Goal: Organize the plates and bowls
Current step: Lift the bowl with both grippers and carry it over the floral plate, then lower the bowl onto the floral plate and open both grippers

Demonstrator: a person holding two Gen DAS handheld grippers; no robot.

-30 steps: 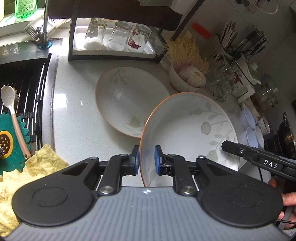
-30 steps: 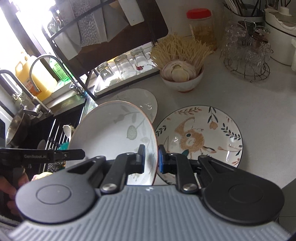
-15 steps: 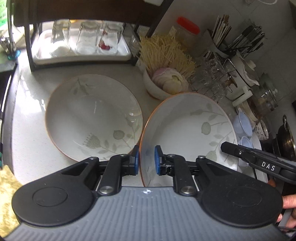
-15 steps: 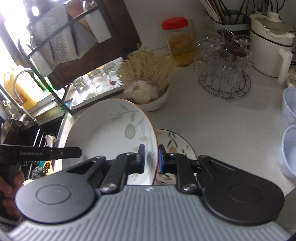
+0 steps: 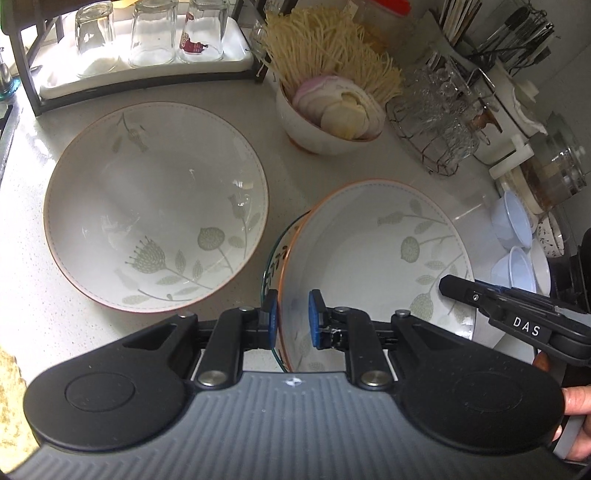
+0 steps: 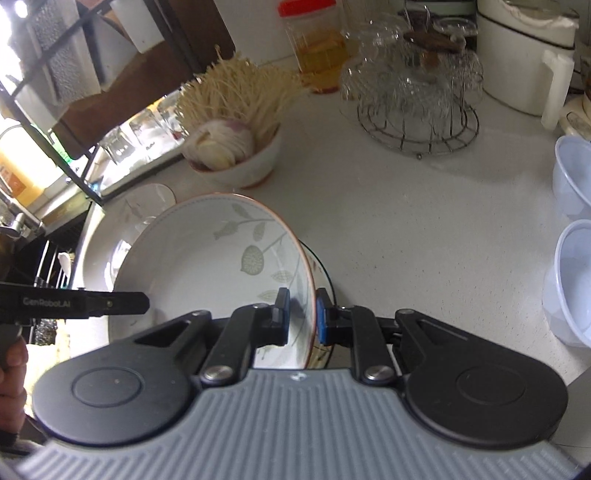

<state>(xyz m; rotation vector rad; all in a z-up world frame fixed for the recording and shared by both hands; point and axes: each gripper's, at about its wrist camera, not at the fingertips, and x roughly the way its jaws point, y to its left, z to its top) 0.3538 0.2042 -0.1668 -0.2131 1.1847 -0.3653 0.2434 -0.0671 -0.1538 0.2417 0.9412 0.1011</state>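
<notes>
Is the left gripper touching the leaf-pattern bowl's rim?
Touching: the left wrist view shows the left gripper with its blue pads pinching the leaf-pattern bowl at its rim.

- Three upturned glasses on a white tray
- Enoki mushrooms
- Wire rack of glassware
- Red-lidded jar
- Speckled bench

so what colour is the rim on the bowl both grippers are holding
Thin orange-brown rim on the bowl; clearest in the left wrist view.
</notes>
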